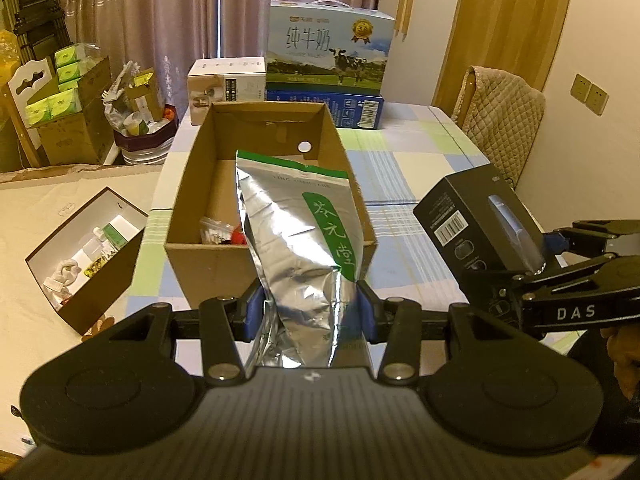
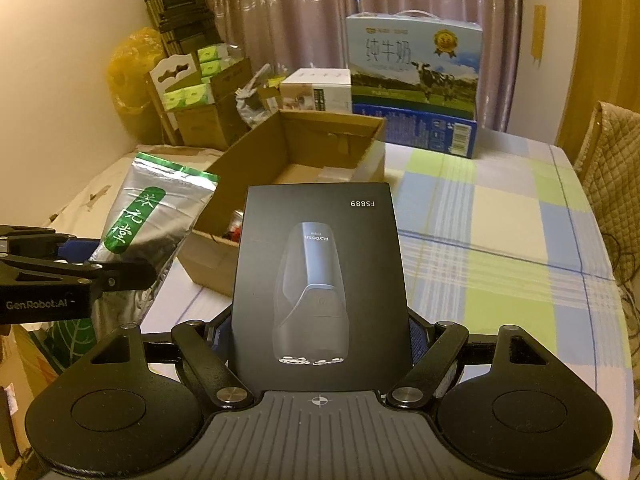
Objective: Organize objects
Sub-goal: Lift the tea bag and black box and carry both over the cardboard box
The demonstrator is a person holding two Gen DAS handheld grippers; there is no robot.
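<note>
Presently a foil pouch (image 1: pixel 296 240) is pinched by the narrowed left gripper (image 1: pixel 311 308) and a black shaver box (image 2: pixel 320 280) is spanned by the wide-set right gripper (image 2: pixel 320 332), both ahead of the open cardboard box (image 1: pixel 188 184) into which, seemingly, they must be lowered.

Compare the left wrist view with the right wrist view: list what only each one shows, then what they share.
Only the left wrist view shows the open white box of small items, left of the table, and the wall sockets. Only the right wrist view shows the shaver box front, marked FS889, and the yellow bag. Both show the foil pouch in the left gripper, the shaver box in the right gripper, the cardboard box and the milk carton.
</note>
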